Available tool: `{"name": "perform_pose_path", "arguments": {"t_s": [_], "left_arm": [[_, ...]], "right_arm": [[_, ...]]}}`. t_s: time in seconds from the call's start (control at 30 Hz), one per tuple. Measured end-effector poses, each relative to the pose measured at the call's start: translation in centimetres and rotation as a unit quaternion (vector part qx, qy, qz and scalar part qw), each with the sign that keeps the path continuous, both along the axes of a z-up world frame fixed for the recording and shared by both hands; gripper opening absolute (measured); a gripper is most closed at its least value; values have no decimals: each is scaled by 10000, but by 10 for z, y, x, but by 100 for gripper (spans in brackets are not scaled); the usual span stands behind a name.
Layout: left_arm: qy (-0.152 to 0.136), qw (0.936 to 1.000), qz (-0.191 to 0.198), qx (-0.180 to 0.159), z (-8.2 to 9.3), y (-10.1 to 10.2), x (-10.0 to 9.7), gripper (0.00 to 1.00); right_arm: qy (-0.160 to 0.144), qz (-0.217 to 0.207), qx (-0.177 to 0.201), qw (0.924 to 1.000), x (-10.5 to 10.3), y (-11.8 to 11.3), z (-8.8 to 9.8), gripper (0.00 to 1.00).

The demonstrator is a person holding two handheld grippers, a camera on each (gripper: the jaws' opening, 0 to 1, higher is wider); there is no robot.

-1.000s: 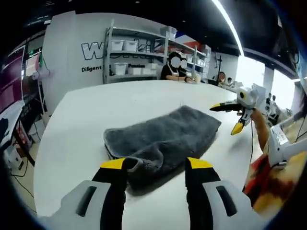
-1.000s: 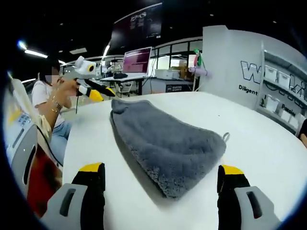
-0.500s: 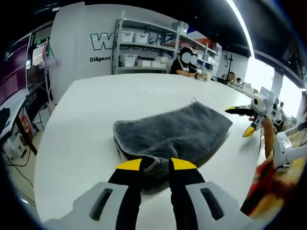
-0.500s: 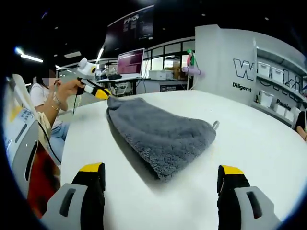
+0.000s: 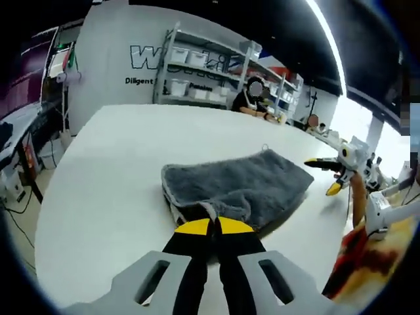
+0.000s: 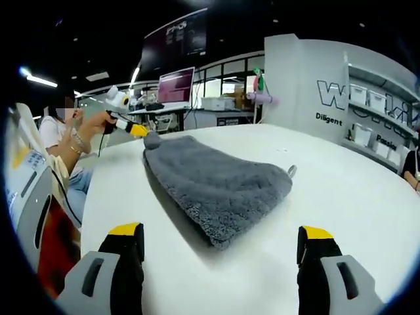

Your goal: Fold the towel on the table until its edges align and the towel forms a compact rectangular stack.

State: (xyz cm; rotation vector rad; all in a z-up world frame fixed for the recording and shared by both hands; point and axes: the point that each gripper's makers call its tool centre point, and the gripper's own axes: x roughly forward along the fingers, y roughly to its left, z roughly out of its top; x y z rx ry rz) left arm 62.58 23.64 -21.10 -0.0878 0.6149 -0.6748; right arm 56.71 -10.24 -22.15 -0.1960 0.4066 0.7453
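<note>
Shelving (image 5: 210,65) with white bins stands against the far wall beyond the table's (image 5: 105,170) far edge, and we see a seated person (image 5: 251,98) working just in front of it. Off another side of the table, the right gripper view shows desks with a lit monitor (image 6: 175,85) and a person (image 6: 62,141) sitting close to the table's edge. Nothing else lies on the white tabletop near the towel, so no object blocks either gripper.

The grey towel (image 5: 239,190) lies folded and slightly rumpled near the middle of the table, with a small hanging loop (image 6: 289,171) poking out at one corner.

We hold the left gripper (image 5: 210,226) low over the table, pointing along the surface at the towel's near corner. Its yellow-tipped jaws are pressed together on that corner, and a tuft of grey pile bunches up just above the tips. In the right gripper view the same gripper (image 6: 134,129) appears at the towel's far corner, held in a hand.

We keep the right gripper (image 6: 220,239) level and short of the towel's opposite end, its jaws spread wide with bare tabletop between them, touching nothing. In the left gripper view it (image 5: 331,177) shows beyond the towel's far end, near the table's edge, yellow tips apart.
</note>
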Motion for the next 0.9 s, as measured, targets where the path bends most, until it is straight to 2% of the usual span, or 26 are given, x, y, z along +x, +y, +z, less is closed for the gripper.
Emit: {"name": "perform_pose_path", "arguments": {"t_s": [0.1,0.17,0.27,0.43,0.63,0.7,0.83,0.9], "left_arm": [[257,9996,104,-31,-20,8,2,2],[437,9986,174,-241,-28,9,4,2],[617,9965,196,-535,-34,13,7,2],[725,9947,229,-687,-39,13,11,3],[631,9959,244,-603,-40,9,11,6],[263,9987,235,-374,-36,12,13,11],[35,9991,292,-299,-26,15,8,26],[-103,9984,322,-448,-16,13,5,32]], "right_arm": [[20,-4,-77,10000,0,0,-2,98],[31,-11,-105,9999,0,0,-3,97],[33,-32,-25,10000,1,1,-1,99],[48,-93,-37,9999,2,-1,-1,99],[82,-118,-39,9999,2,-1,-2,99],[88,-115,-47,9999,2,-1,-2,99],[94,-117,-56,9999,2,0,-1,98],[91,-117,-64,9999,2,1,-1,98]]}}
